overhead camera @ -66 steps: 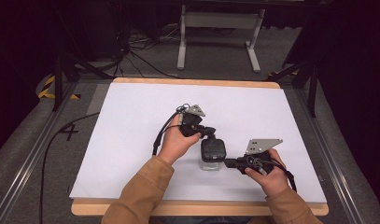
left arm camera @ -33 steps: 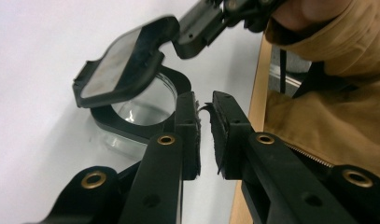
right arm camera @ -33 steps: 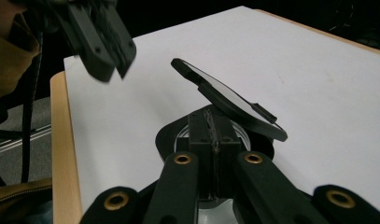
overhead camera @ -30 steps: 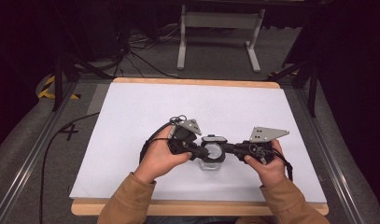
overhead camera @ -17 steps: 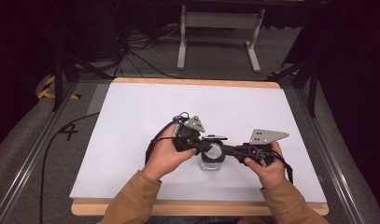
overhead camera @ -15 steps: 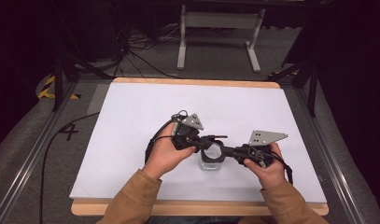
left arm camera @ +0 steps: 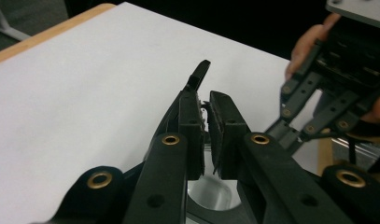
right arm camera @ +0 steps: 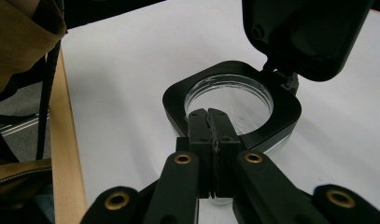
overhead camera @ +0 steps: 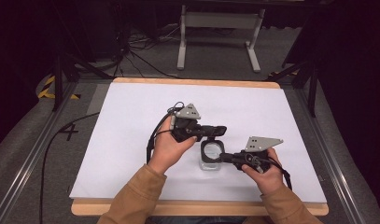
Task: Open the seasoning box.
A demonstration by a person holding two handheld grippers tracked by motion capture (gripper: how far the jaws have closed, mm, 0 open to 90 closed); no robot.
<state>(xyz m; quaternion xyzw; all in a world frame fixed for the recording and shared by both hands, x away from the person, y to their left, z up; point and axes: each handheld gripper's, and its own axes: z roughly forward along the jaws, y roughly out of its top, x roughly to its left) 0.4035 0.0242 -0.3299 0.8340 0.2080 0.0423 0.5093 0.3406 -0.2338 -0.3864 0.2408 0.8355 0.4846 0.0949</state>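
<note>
A clear, squarish container with a black collar (overhead camera: 211, 156) stood on the white tabletop sheet (overhead camera: 131, 121), near the edge closest to the person. Its hinged black lid (right arm camera: 304, 35) was raised, tilted back from the far side of the collar, leaving the round glass-clear mouth uncovered.

The right gripper (right arm camera: 211, 119), held in the person's right hand (overhead camera: 264, 170) just to the right of the container, reached in from that side; its two black jaws were pressed together on the near rim of the collar, pinching it.

The left gripper (left arm camera: 206, 100), held in the left hand (overhead camera: 171, 147) just left of and beyond the container, pointed across above it. Its jaws stood narrow, almost together, and clamped the edge of the raised lid between their pads, as seen in the high view (overhead camera: 214, 131). The tan sleeves (overhead camera: 136, 200) entered from the table's near edge. A grey three-cornered plate (overhead camera: 187, 111) topped each gripper.
</note>
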